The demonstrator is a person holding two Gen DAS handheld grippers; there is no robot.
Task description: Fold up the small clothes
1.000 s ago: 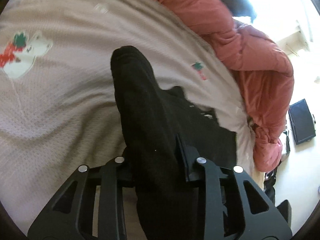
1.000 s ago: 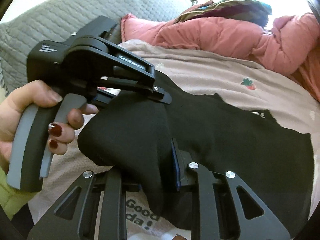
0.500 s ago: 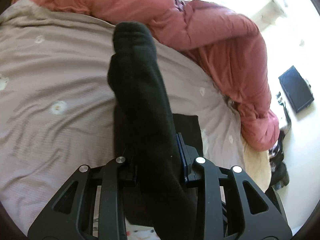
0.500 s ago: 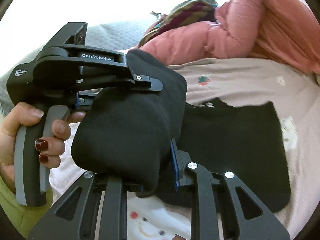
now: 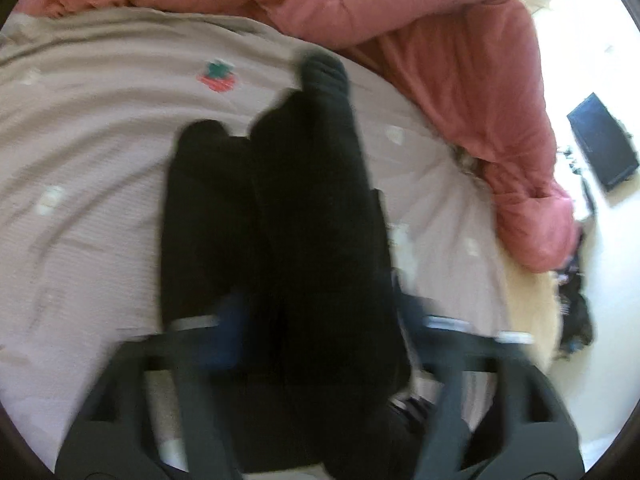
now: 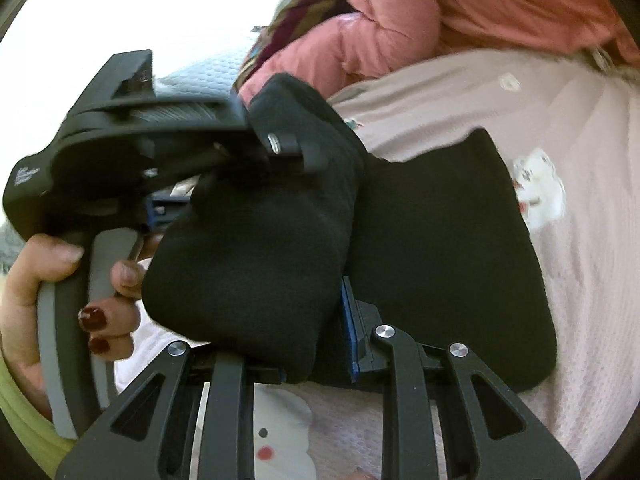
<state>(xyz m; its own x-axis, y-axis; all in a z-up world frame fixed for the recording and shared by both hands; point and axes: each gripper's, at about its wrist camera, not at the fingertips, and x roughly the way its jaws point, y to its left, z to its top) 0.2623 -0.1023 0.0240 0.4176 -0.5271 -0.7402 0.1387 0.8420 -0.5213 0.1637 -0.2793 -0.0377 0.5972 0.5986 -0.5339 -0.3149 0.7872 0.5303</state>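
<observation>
- Your left gripper (image 5: 320, 316) is clamped on a fold of the black garment (image 5: 280, 208); the cloth fills the gap between its two fingers and runs forward from them over the bed, its far tip reaching toward the pink duvet (image 5: 440, 40). This view is blurred, so the finger edges are soft.
- In the right wrist view, your right gripper (image 6: 316, 352) is closed on another edge of the same black garment (image 6: 256, 240). The lifted part bulges up out of the gap between the blue-padded fingers (image 6: 349, 328), while the rest lies flat on the bedsheet (image 6: 580, 280) to the right of the fingers.
- The left gripper (image 6: 276, 152) shows in that view too, up and to the left, pinching the top edge of the same lifted flap; your left hand (image 6: 60, 280) is wrapped round its grey handle.
- The bedsheet (image 5: 100, 160) is pale with small printed motifs, one a red and green strawberry (image 5: 216, 76).
- The pink duvet (image 6: 480, 12) is bunched along the far edge of the bed.
</observation>
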